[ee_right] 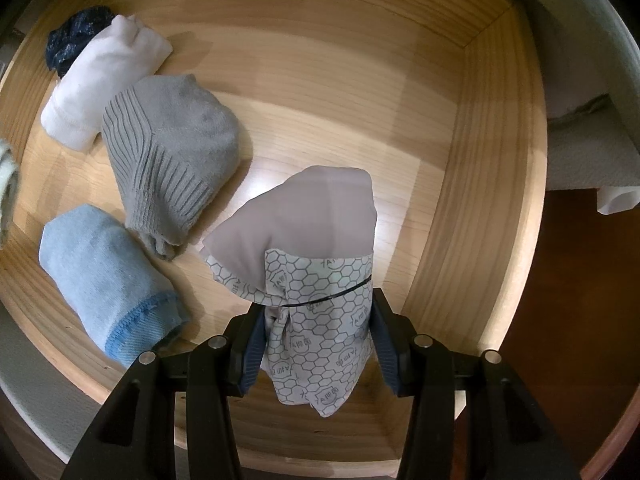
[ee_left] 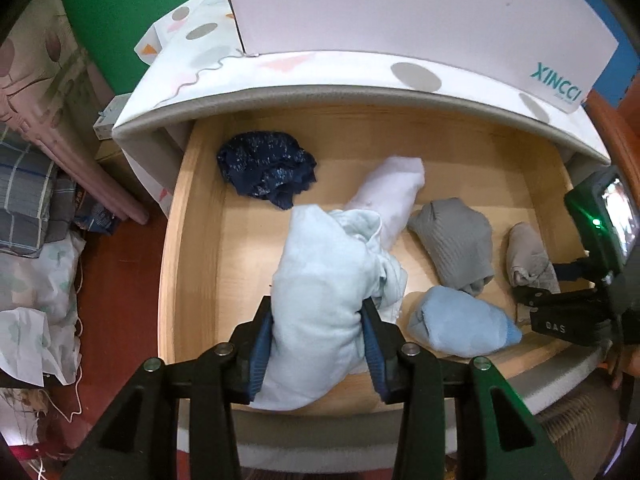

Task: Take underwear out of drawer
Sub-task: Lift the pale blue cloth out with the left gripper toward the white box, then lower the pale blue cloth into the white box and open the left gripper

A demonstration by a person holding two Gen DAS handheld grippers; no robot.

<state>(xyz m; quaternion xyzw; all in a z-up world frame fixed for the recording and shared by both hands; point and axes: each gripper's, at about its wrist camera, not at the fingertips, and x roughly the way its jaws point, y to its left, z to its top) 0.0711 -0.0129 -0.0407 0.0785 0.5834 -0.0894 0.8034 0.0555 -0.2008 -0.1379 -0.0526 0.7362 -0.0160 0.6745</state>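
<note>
In the left wrist view my left gripper (ee_left: pixel 318 316) is shut on a pale blue bundle of underwear (ee_left: pixel 320 280), held above the open wooden drawer (ee_left: pixel 192 240). The right wrist view shows my right gripper (ee_right: pixel 318 312) shut on a beige rolled pair with a hexagon-print waistband (ee_right: pixel 312 248), low over the drawer's right end. The right gripper's body (ee_left: pixel 576 304) shows at the right edge of the left wrist view, by the beige roll (ee_left: pixel 528 256).
On the drawer floor (ee_right: pixel 360 80) lie a dark navy pair (ee_left: pixel 266 172), a white roll (ee_right: pixel 100 80), a grey ribbed roll (ee_right: pixel 172 152) and a light blue roll (ee_right: pixel 108 280). A white box (ee_left: pixel 400 12) sits on the dresser top. Bedding (ee_left: pixel 36 280) lies on the floor at left.
</note>
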